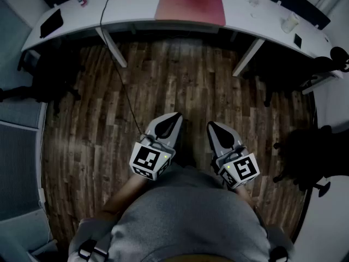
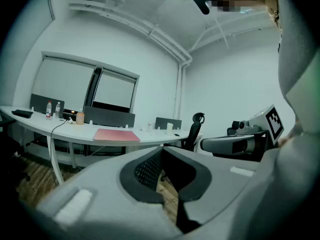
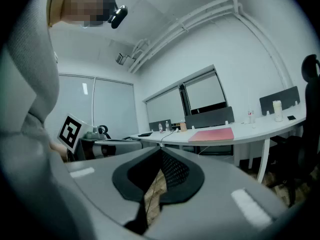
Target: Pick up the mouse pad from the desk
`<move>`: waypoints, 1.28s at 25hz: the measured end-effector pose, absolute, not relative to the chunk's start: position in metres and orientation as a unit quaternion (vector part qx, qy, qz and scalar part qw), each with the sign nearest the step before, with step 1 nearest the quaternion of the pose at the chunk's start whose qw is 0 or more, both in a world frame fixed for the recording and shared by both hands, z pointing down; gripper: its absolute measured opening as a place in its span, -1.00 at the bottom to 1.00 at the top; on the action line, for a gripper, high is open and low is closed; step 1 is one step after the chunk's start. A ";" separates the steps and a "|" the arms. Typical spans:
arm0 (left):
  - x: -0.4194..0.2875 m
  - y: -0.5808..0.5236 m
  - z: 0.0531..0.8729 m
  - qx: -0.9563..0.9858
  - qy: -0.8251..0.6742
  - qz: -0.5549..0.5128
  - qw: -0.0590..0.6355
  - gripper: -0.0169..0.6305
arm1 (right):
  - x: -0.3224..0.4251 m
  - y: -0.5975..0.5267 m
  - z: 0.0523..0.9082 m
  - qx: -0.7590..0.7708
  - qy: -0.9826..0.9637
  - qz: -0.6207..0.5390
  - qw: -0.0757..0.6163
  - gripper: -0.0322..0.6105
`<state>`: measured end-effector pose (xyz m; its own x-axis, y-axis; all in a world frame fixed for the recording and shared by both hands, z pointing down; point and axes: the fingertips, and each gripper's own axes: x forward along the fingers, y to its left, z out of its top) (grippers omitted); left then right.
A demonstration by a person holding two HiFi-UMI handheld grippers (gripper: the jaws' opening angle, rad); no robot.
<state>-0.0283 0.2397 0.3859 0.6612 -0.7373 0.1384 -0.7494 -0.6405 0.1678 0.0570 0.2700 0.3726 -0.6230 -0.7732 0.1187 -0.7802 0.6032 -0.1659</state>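
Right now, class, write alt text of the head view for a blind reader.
A red mouse pad lies on a curved white desk across the wooden floor. Near the person's body, the left gripper and right gripper are shut, holding nothing.

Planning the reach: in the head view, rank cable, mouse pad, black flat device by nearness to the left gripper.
1. Cable, on the floor beside the left gripper.
2. Mouse pad, middle of the desk, ahead.
3. Black flat device, desk's left end.

Red mouse pad (image 1: 190,7) on white desk (image 1: 136,12)
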 end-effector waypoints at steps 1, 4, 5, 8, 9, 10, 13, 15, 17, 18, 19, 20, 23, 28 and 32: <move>-0.030 0.239 0.386 0.905 -0.411 0.029 0.105 -0.94 | 0.056 0.270 0.373 0.435 -0.895 0.102 0.017 -0.89; -0.033 0.237 0.386 0.905 -0.411 0.030 0.104 -0.94 | 0.054 0.268 0.373 0.436 -0.894 0.102 0.017 -0.89; -0.034 0.237 0.386 0.905 -0.411 0.030 0.102 -0.94 | 0.053 0.268 0.372 0.435 -0.894 0.101 0.018 -0.89; -0.037 0.236 0.385 0.905 -0.413 0.030 0.100 -0.94 | 0.051 0.267 0.371 0.436 -0.894 0.100 0.017 -0.89; -0.038 0.236 0.385 0.905 -0.413 0.029 0.099 -0.94 | 0.050 0.267 0.371 0.437 -0.894 0.100 0.016 -0.89; -0.039 0.236 0.384 0.905 -0.413 0.029 0.098 -0.94 | 0.049 0.267 0.371 0.437 -0.894 0.099 0.016 -0.89; -0.043 0.236 0.384 0.905 -0.413 0.029 0.096 -0.94 | 0.045 0.267 0.372 0.436 -0.895 0.098 0.019 -0.89; -0.046 0.237 0.384 0.905 -0.414 0.029 0.095 -0.94 | 0.040 0.267 0.375 0.431 -0.896 0.103 0.025 -0.89; -0.051 0.236 0.384 0.904 -0.416 0.029 0.094 -0.94 | 0.034 0.267 0.379 0.428 -0.897 0.111 0.032 -0.89; -0.053 0.236 0.384 0.904 -0.417 0.029 0.093 -0.94 | 0.031 0.266 0.381 0.428 -0.896 0.112 0.033 -0.89; -0.056 0.236 0.385 0.904 -0.417 0.030 0.092 -0.94 | 0.029 0.265 0.382 0.428 -0.896 0.114 0.034 -0.89; -0.059 0.235 0.386 0.904 -0.417 0.030 0.092 -0.94 | 0.026 0.265 0.383 0.429 -0.895 0.116 0.034 -0.89; -0.070 0.236 0.390 0.903 -0.419 0.032 0.094 -0.94 | 0.018 0.262 0.385 0.431 -0.894 0.121 0.032 -0.89; -0.086 0.236 0.397 0.901 -0.420 0.036 0.099 -0.94 | 0.002 0.263 0.394 0.437 -0.891 0.121 0.036 -0.89; -0.094 0.234 0.409 0.903 -0.412 0.043 0.112 -0.94 | -0.008 0.269 0.405 0.441 -0.886 0.134 0.042 -0.89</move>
